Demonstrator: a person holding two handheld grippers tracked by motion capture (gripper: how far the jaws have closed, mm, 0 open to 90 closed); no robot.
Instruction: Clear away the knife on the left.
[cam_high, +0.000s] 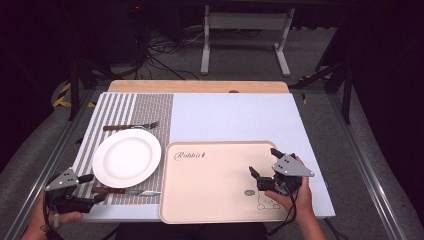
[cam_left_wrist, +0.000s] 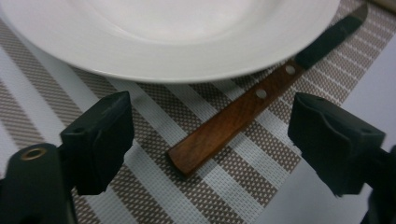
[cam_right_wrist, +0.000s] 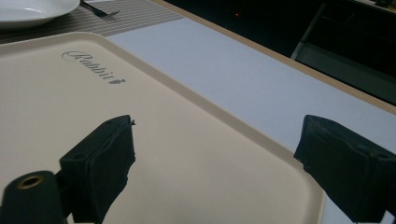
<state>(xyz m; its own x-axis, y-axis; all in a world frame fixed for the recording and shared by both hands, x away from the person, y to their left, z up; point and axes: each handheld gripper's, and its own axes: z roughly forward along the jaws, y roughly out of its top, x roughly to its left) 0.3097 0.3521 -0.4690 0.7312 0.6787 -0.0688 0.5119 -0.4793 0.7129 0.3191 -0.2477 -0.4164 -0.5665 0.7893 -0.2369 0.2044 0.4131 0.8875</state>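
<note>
Left gripper (cam_high: 95, 187), jaws open, faces the wooden-handled knife (cam_left_wrist: 233, 119) lying just beside the plate (cam_high: 126, 157); its blade tip is cut off. Right gripper (cam_high: 265, 162), jaws open, hovers over the bare tray (cam_high: 210, 200).

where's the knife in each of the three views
High view: the knife lies lower left, along the near edge of the white plate, on the striped placemat.
Left gripper view: its wooden handle runs diagonally through the centre, between the open jaws, untouched.
Right gripper view: not in it.
Shared landmark: the white plate, upper left corner in the right gripper view.
</note>
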